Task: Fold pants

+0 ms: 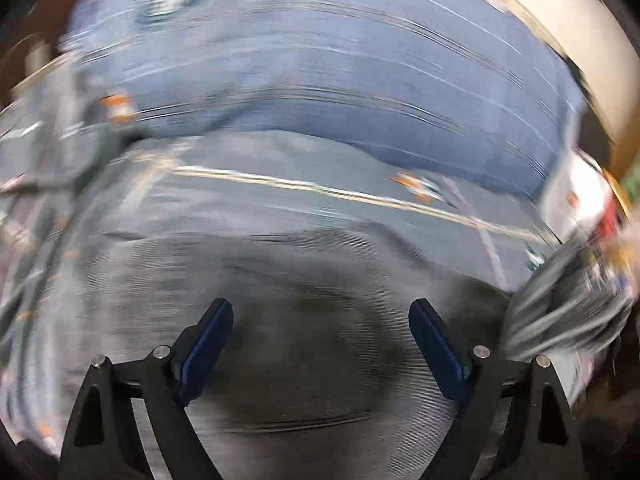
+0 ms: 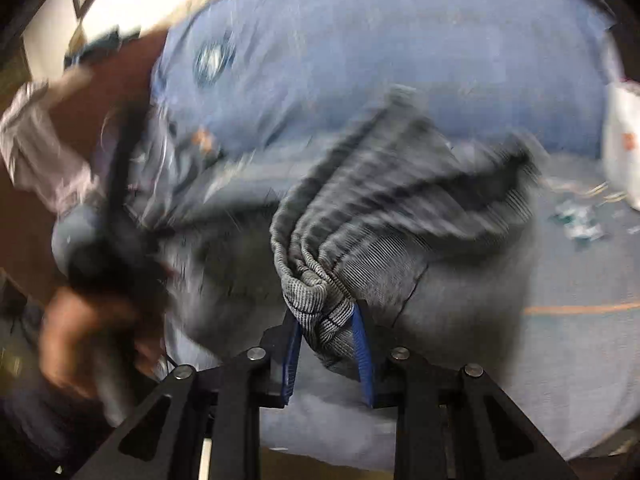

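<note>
The pants (image 2: 384, 208) are grey ribbed fabric lying on a blue bedsheet (image 2: 360, 48). My right gripper (image 2: 326, 312) is shut on a bunched fold of the pants and holds it lifted. In the left wrist view the picture is heavily motion-blurred. My left gripper (image 1: 320, 312) is open and empty, its blue pads (image 1: 212, 340) wide apart just above grey pants fabric (image 1: 304, 352). The same gripper shows as a dark blur in a hand at the left of the right wrist view (image 2: 116, 248).
The blue sheet (image 1: 340, 80) has a round printed patch (image 2: 212, 60). A white bag (image 2: 624, 140) sits at the right edge of the bed. Small scattered items (image 2: 580, 220) lie near it. A brown surface (image 2: 100, 92) lies beyond the bed's left side.
</note>
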Demonstrator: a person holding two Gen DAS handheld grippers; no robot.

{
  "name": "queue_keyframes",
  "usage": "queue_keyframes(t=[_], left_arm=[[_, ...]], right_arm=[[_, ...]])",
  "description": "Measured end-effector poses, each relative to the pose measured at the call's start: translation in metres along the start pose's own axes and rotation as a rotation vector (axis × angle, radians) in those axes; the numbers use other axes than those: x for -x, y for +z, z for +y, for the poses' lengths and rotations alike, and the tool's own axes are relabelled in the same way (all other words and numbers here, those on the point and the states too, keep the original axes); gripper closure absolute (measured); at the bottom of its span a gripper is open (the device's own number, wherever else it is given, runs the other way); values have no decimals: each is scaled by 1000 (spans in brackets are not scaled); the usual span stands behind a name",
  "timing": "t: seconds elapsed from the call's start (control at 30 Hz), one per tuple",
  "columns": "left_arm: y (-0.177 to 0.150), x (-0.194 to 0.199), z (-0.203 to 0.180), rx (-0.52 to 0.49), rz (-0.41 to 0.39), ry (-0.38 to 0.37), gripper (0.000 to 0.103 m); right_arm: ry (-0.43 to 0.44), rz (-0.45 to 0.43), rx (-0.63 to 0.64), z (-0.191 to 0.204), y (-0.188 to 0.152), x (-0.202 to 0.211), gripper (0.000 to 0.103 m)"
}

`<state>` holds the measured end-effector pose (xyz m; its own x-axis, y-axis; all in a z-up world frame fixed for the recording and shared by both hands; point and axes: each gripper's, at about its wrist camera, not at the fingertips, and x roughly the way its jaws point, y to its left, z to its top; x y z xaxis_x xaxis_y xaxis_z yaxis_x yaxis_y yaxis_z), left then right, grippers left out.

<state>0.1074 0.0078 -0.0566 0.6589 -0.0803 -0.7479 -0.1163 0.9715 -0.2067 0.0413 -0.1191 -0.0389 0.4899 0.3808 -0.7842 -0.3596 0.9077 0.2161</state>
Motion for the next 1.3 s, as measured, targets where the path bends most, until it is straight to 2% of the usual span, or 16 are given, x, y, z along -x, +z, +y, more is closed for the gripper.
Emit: queue_keyframes(t=[0.13,0.17,0.27,0.4,0.47,0.57,0.63,0.73,0.8,0.9,0.93,0.97,1.03,1.07,1.17,1.3], left_arm=[[-4,11,29,39,10,28,13],[-5,11,26,29,19,18,13],[-7,16,-1,-26,27,-47,13],[-13,18,-53,-138,29,-144,13],[-22,9,-78,-228,52,-128,13],[-52,-32,-99,-377,178,-6,13],[-73,-54,-91,-392,259,58,13],[-79,-46,-83,-396,201,81,12],[-79,-37,-83,-399,187,86,13],[-69,-9,-90,-408,91,83,13],[-64,2,-95,-402,50,45,13],[-57,13,-103,-392,16,-8,13],[-48,19,-113,-376,10,-115,12],[-43,16,-117,-364,14,-148,12],[-36,-10,-128,-381,10,-103,12],[-35,-84,-110,-346,171,133,11]], right_arm=[[76,110,-72,-7,-22,-57,70],[93,87,-91,-11,-24,-53,67],[168,11,-178,-31,-25,-19,33],[195,-95,-328,-77,-39,27,33],[199,-121,-440,-108,-47,38,33],[235,-140,-577,-149,-53,44,33],[267,-144,-610,-165,-50,44,33],[333,-158,-611,-169,-30,40,33],[411,-152,-621,-173,-6,25,33],[571,-116,-693,-184,21,-18,32],[601,-69,-693,-188,29,-39,31],[569,-31,-697,-187,30,-57,31],[556,32,-751,-196,24,-81,32],[590,-3,-765,-199,21,-75,32],[631,-120,-779,-205,9,-31,32],[654,-156,-791,-199,-28,12,30]])
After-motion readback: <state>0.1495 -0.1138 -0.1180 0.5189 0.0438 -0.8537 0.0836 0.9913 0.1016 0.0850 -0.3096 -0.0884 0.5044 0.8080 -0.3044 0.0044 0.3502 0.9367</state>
